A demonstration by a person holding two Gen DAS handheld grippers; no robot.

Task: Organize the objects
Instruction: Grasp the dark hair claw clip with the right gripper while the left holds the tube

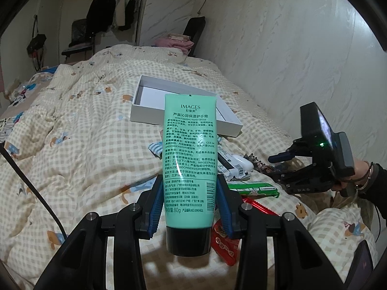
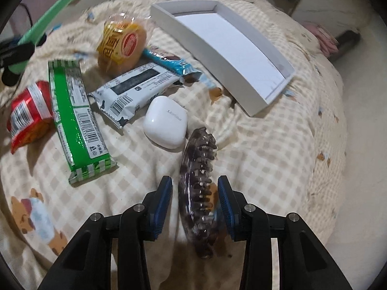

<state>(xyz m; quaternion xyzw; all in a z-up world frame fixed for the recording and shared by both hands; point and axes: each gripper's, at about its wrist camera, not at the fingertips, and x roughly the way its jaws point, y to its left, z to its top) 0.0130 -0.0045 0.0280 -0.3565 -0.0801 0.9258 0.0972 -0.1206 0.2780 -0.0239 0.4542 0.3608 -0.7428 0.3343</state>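
Observation:
My left gripper (image 1: 189, 203) is shut on a green hand cream tube (image 1: 189, 157) with a black cap, held upright above the bed. The tube also shows edge-on at the top left of the right wrist view (image 2: 58, 7). An open white box (image 1: 154, 96) lies on the quilt behind it, and it also shows in the right wrist view (image 2: 229, 41). My right gripper (image 2: 194, 193) is open around a brown translucent hair claw clip (image 2: 197, 183) that lies on the quilt, its pads a little apart from the clip.
On the checked quilt (image 2: 266, 157) lie a white earbud case (image 2: 165, 123), a green snack pack (image 2: 72, 118), a red packet (image 2: 29, 113), a black-and-white wrapper (image 2: 135, 87), a blue wrapper (image 2: 174, 64) and a yellow cake packet (image 2: 121, 44). A wall (image 1: 290, 48) borders the bed.

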